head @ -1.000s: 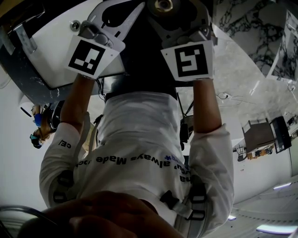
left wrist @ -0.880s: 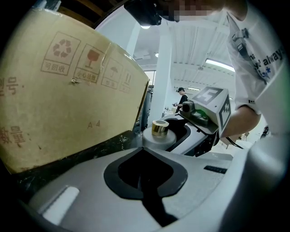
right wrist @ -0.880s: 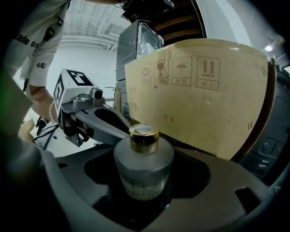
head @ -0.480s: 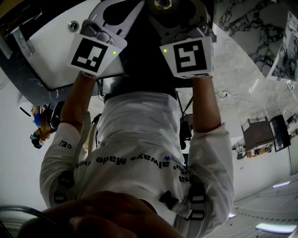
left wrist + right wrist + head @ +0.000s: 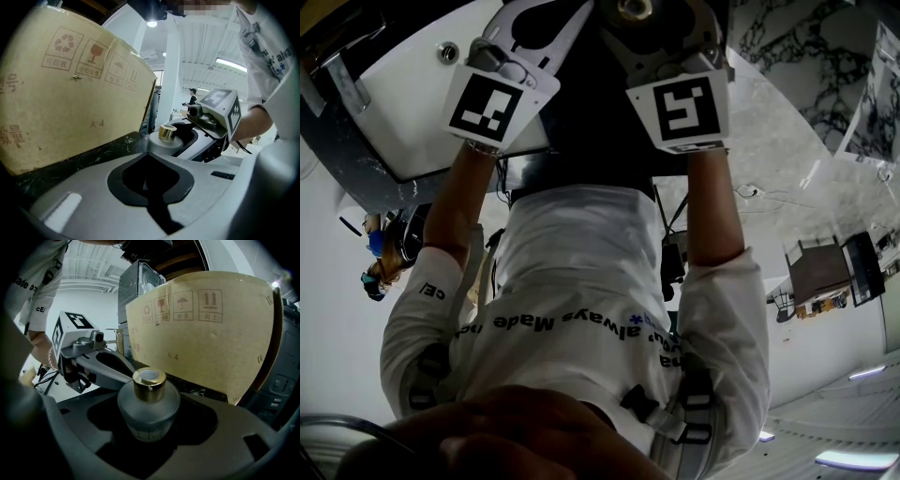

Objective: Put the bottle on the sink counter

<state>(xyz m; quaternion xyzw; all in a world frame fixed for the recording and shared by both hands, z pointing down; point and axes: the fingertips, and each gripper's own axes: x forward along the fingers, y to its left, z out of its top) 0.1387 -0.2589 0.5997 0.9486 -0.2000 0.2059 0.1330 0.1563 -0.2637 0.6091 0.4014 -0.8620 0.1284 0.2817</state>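
A bright hall with white ceiling beams and strip lights is seen behind both gripper views. A large cardboard box (image 5: 201, 329) printed with handling symbols fills the upper right of the right gripper view.

At the lower centre of that view, the jaws of the right gripper (image 5: 149, 437) are closed on the round frosted body of the bottle (image 5: 148, 401). The bottle is held upright with its gold collar (image 5: 149, 378) and open neck uppermost. The jaws of the left gripper (image 5: 152, 187) are pressed together and nothing is held between them. This gripper is carried just beside the other, whose load shows at the centre of the left gripper view.

In the head view a white shirt (image 5: 581, 272) fills the centre, and two marker cubes (image 5: 492, 103) are held side by side at the top of the frame. A white surface (image 5: 403, 103) with a small round fitting lies at the upper left, and marble-veined panels (image 5: 787, 56) at the upper right. Whether that surface is the sink counter cannot be told.

The step in hand is judged to be the carry: the bottle is gripped and not yet set down. The next move calls for the bottle to be brought over the counter, kept upright and lowered until its base is seated. Only then should the right jaws be spread.
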